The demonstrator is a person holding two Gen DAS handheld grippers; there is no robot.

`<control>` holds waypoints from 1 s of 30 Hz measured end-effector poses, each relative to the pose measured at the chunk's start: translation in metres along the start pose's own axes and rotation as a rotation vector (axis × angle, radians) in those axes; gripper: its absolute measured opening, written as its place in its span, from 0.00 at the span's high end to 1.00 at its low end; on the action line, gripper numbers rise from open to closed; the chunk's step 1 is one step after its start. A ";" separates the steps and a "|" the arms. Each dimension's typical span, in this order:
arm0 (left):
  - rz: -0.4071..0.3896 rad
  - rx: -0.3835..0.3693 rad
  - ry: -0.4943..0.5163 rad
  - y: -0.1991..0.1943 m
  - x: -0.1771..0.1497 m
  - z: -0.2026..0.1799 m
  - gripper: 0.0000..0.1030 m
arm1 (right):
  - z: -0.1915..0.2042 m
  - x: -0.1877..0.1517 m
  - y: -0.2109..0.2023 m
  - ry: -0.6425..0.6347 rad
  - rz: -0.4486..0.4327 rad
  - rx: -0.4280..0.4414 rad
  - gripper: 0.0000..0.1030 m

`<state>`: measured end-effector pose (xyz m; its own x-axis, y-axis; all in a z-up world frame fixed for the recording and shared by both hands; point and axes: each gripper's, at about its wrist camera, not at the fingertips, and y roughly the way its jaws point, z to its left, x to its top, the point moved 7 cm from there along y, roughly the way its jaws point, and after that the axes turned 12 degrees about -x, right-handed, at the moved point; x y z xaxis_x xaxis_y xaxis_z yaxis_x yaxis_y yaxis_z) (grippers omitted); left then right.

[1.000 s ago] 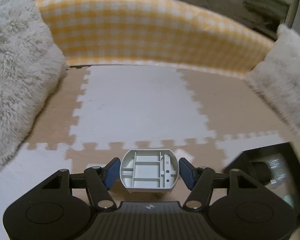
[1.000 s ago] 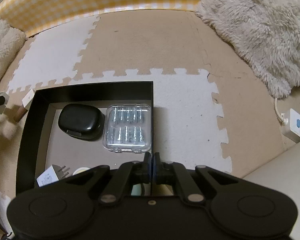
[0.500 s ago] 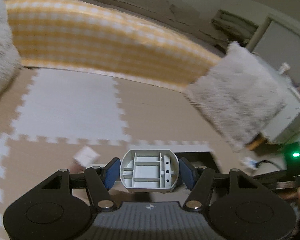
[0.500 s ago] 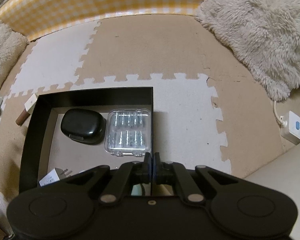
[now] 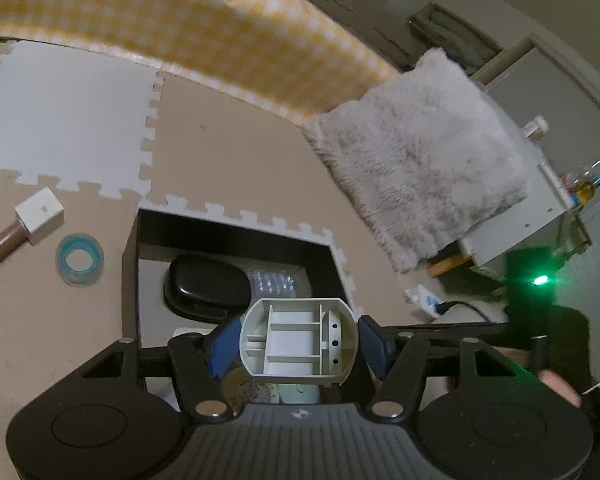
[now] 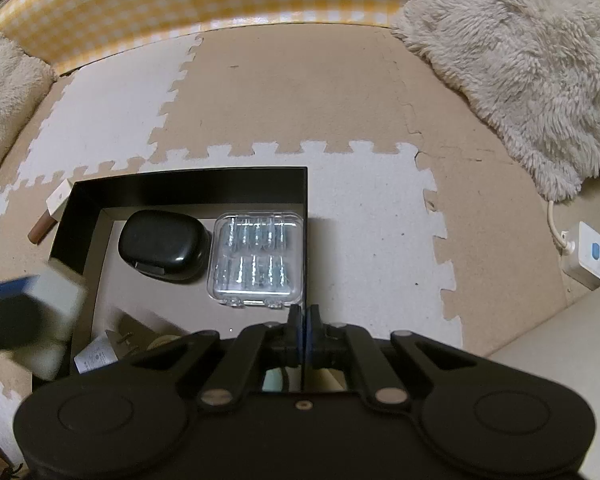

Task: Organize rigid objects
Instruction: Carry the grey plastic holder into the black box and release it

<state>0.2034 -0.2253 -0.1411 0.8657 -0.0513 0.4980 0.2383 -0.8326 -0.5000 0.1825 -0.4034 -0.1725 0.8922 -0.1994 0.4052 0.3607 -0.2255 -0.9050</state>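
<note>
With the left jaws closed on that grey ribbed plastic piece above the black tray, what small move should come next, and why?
Probably lower the grey ribbed plastic piece into the bare grey floor patch of the black tray. The left gripper holds it over the tray, and the far end is taken by the glossy black oval case and clear plastic lidded box. The right gripper is shut on the tray's right wall.

Yellow-and-white gingham is seen on the cushion edge (image 6: 180, 8), upper frame. Beige and white interlocking tiles form the floor mat (image 6: 300, 92). A black tray (image 6: 188, 184) sits centre-left; a blue tape ring (image 5: 79, 259) is noted at left.
</note>
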 end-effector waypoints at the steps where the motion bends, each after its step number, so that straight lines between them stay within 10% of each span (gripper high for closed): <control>1: 0.004 0.003 -0.003 0.005 -0.001 0.002 0.38 | 0.000 0.000 0.000 0.000 0.000 0.000 0.98; 15: -0.005 0.160 0.119 0.027 -0.012 0.027 0.37 | 0.001 0.000 0.000 -0.006 0.001 -0.002 0.97; 30: 0.102 0.157 0.149 0.025 -0.021 0.014 0.15 | 0.002 -0.001 0.002 -0.011 0.009 0.000 0.97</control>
<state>0.1971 -0.2372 -0.1740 0.8172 -0.2209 0.5323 0.2288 -0.7234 -0.6514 0.1833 -0.4023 -0.1751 0.8982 -0.1911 0.3960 0.3530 -0.2235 -0.9085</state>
